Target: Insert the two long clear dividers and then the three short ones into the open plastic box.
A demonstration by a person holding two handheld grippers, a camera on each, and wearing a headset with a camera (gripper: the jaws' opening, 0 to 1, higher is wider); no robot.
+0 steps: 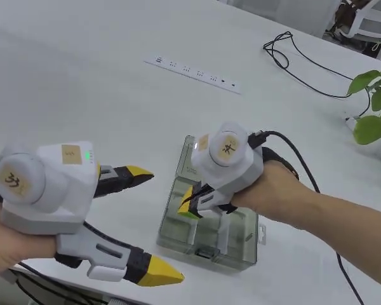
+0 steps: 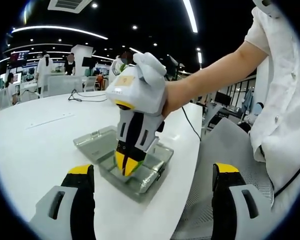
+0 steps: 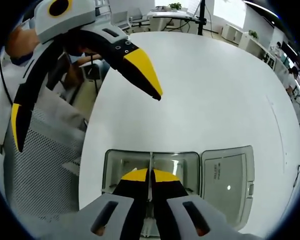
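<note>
The open clear plastic box [image 1: 206, 256] lies on the white table with its lid [image 1: 185, 160] folded flat behind it. My right gripper [image 1: 189, 207] points down into the box, shut on the top edge of a thin clear divider [image 3: 151, 161] that stands upright across the box [image 3: 111, 161]. The lid [image 3: 227, 181] lies to the right in the right gripper view. My left gripper [image 1: 151, 222] hovers open left of the box, holding nothing. From the left gripper view, the right gripper [image 2: 126, 165] dips into the box [image 2: 140, 187]. The left gripper [image 3: 87, 120] hangs open above the box.
A white power strip [image 1: 193, 72] lies farther back on the table, with a black cable [image 1: 298, 60] and a green plant [image 1: 372, 101] at the far right. The table's near edge is close to the box; a grey mesh chair [image 2: 225, 145] sits beyond it.
</note>
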